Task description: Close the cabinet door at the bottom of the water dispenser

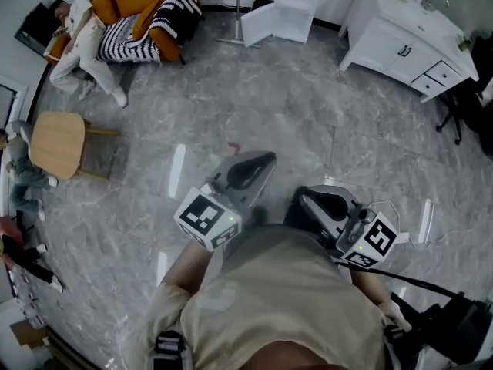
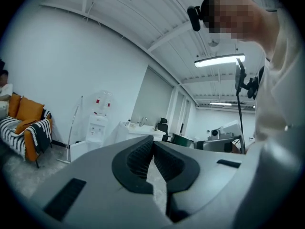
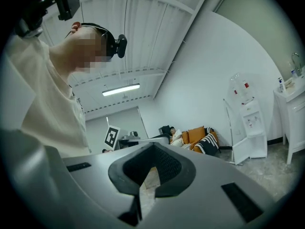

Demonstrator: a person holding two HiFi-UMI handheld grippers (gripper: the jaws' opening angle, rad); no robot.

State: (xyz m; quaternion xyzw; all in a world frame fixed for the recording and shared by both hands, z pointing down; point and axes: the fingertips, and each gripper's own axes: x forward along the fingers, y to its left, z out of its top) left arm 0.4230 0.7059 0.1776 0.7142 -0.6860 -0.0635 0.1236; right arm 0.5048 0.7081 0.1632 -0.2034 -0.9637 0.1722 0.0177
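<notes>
The white water dispenser (image 1: 296,5) stands against the far wall, and its bottom cabinet door (image 1: 258,25) hangs open to the left. It is small and far off in the left gripper view as the dispenser (image 2: 97,123) with the door (image 2: 78,149), and in the right gripper view as the dispenser (image 3: 249,123) with the door (image 3: 239,151). My left gripper (image 1: 266,160) and right gripper (image 1: 304,197) are held close to my body, well short of the dispenser. The left gripper (image 2: 153,140) is shut with its tips together and holds nothing. The right gripper (image 3: 152,147) is shut and empty too.
A white sink cabinet (image 1: 408,37) stands to the dispenser's right, with a dark office chair (image 1: 466,106) near it. A pole on a stand (image 1: 236,14) is left of the door. An orange sofa (image 1: 142,10) with a person lying on it and a small wooden table (image 1: 58,143) are at the left. Grey marble floor (image 1: 269,99) lies between me and the dispenser.
</notes>
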